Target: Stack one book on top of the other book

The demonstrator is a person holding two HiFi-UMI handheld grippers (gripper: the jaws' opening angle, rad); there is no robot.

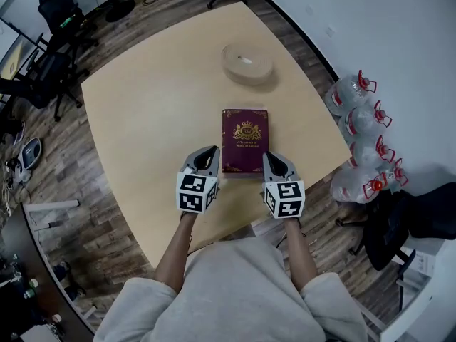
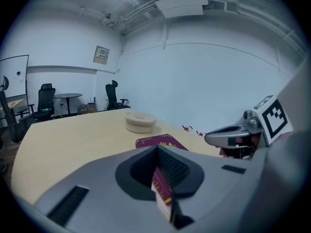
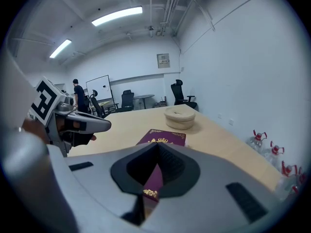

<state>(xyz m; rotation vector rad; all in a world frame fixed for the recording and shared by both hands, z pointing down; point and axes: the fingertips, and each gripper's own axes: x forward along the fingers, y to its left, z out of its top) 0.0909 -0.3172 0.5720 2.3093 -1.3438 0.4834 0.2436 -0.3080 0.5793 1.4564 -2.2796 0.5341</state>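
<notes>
Book (image 1: 244, 140) in left hand-held gripper (image 1: 211, 154), right hand-held gripper (image 1: 272, 159)

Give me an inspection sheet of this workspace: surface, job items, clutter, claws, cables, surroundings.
Surface: light wooden table, holding two things.
Job's things: one maroon book with a gold emblem; a second book cannot be made out.
Clutter: round beige dish beyond the book.
Grippers: left claw and right claw each shut on a near corner of the book.
Cables: nothing seen.
Surroundings: water bottles beside the table at the right, office chairs at the far left.
</notes>
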